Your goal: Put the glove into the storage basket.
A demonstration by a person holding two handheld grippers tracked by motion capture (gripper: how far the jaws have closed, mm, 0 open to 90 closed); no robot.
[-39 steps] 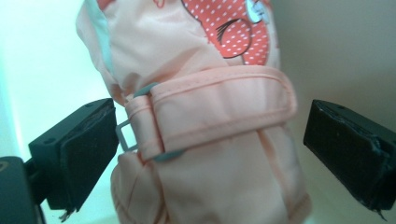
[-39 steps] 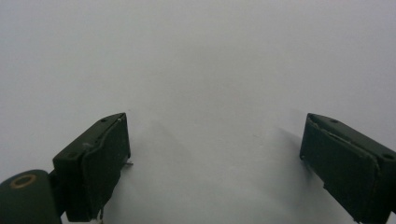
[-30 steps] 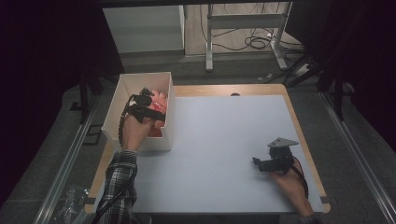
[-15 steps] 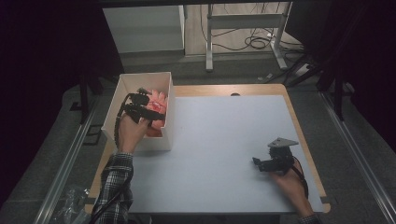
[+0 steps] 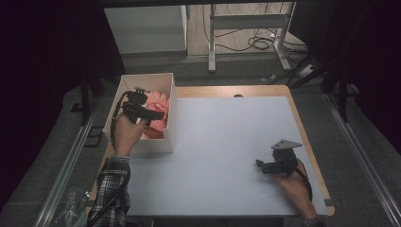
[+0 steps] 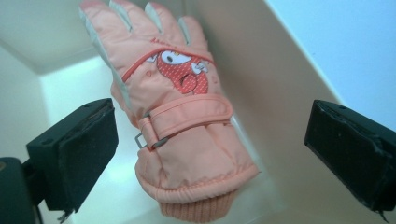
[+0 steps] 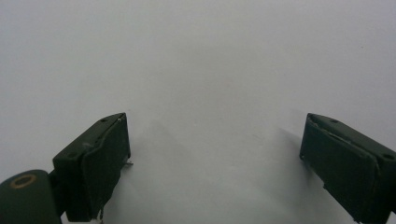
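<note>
1. my left gripper point(image 5: 158, 113) hangs over the white box point(image 5: 124, 90) at the far left of the table point(image 5: 227, 137), its jaws wide apart with nothing between them.
2. in the left gripper view the left gripper point(image 6: 210, 140) looks down into the white box point(image 6: 280, 79), and the pink glove point(image 6: 180, 116) lies in the gap ahead of the jaws, not touched by either one.
3. the pink glove point(image 5: 156, 116) lies inside the box, leaning against its right wall; the cuff points toward me and the fingers toward the far end.
4. room in there is tight: the box's right wall rises just beside the glove, and the far left corner of the box closes in behind the fingertips. pale box floor shows to the left of the glove.
5. the glove is padded, salmon pink with paler grey-white edging on the fingers, a ribbed knit cuff, a strap with a small metal buckle across the wrist, and a red dotted cartoon patch on the back.
6. my right gripper point(image 5: 260, 165) sits low over the near right part of the table, well apart from the box.
7. in the right gripper view the right gripper point(image 7: 215, 158) has its jaws spread wide over the bare white table point(image 7: 201, 70), holding nothing.
8. a broad stretch of open tabletop runs between the box's right wall and my right gripper, with the table's right edge close behind my right hand point(image 5: 295, 189).
</note>
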